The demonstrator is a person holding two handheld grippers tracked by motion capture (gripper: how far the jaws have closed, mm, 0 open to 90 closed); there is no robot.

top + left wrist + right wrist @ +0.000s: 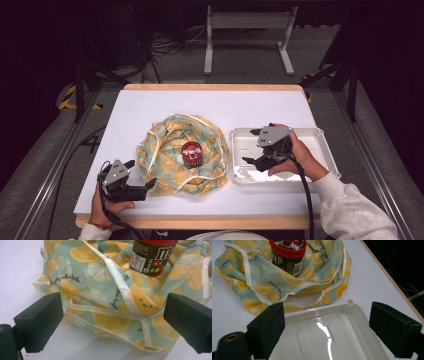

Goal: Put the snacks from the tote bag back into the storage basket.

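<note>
Left tool (141, 175): one, lower left of the high view, jaws apart and holding nothing, level with the near edge of the cloth.

Cloth bag (165, 150): one, centre of the white worktop (220, 107), lemon print on pale green with cream tape handles, slumped open in a ring. Judged light, limp and prone to sag; the stitched hem or tape loop (146, 331) between the left jaws looks the firmest hold.

Jar (191, 153): one, red lid, dark label, upright in the hollow of the cloth. Judged rigid, smooth-sided, possibly slippery; best taken across the body below the lid.

Tray (320, 137): one, white plastic, right of centre, touching the cloth's edge. Stiff, light, empty.

Right tool (254, 162): one, over the tray, jaws apart, gripping nothing.
</note>
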